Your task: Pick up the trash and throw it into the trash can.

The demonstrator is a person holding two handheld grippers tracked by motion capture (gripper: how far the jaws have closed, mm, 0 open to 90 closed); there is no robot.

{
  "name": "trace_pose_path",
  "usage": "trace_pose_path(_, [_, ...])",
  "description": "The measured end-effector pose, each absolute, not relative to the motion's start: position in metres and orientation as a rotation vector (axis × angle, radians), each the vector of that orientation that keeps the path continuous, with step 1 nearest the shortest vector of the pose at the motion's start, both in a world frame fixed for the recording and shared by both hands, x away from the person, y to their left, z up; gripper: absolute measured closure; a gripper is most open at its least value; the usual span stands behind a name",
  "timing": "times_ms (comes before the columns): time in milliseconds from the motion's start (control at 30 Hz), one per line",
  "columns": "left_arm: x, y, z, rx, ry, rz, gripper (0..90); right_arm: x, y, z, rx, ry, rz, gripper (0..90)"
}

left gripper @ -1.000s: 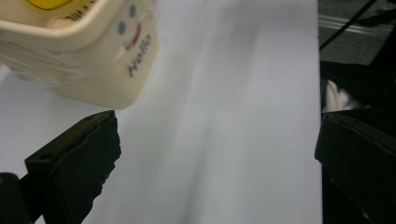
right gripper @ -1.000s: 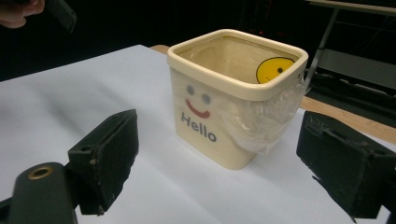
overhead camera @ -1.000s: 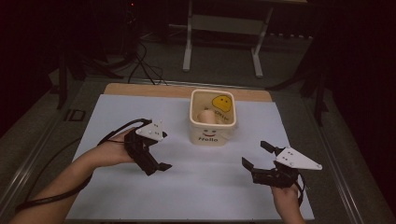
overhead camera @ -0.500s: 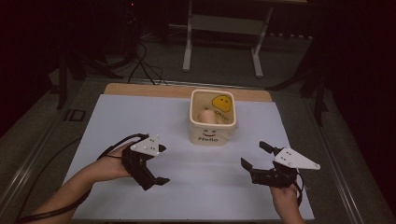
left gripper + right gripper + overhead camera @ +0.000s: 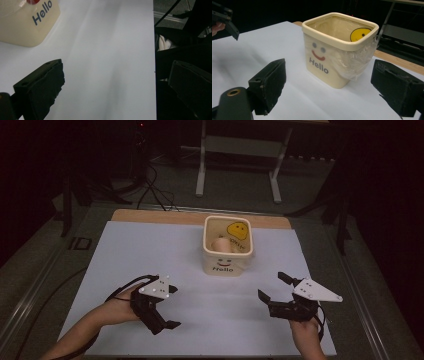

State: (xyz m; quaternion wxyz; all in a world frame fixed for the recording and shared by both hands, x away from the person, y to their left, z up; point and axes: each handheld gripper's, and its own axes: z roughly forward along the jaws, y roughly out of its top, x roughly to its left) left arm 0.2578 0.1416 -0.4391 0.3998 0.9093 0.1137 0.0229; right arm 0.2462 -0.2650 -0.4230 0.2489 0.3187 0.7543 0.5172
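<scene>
A cream square tub (image 5: 227,255) printed with a smiley face and the word "Hello" was seen standing upright on the white sheet (image 5: 150,250) covering the counter, toward its far middle. The tub was lined with a clear plastic bag (image 5: 355,62) folded over its rim, and a yellow smiley ball (image 5: 238,230) and a pale rounded item (image 5: 220,245), not identifiable, were lying inside.

The left gripper (image 5: 162,320) was held low over the sheet at the near left, well apart from the tub; its jaws were spread wide, with nothing between them. In the left gripper view, a corner of the tub (image 5: 27,22) was seen at the upper left, beyond the jaws.

The right gripper (image 5: 274,287) was held at the near right, pointed toward the tub, its jaws released and empty. In the right gripper view, the tub (image 5: 332,55) was framed between the two jaws but farther off, untouched.
</scene>
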Motion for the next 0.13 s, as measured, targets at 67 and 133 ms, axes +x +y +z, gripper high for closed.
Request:
trace_pose_path(67, [0.2581,0.1430,-0.4411,2.290,0.293,0.046,1.2,0.2462,-0.2647,-0.4234,0.866,2.056,1.405,12.8])
trace_pose_path(133, [0.2583,0.1436,-0.4428,2.290,0.298,0.047,1.2,0.2464,-0.2644,-0.4236,0.864,2.059,1.404,12.8])
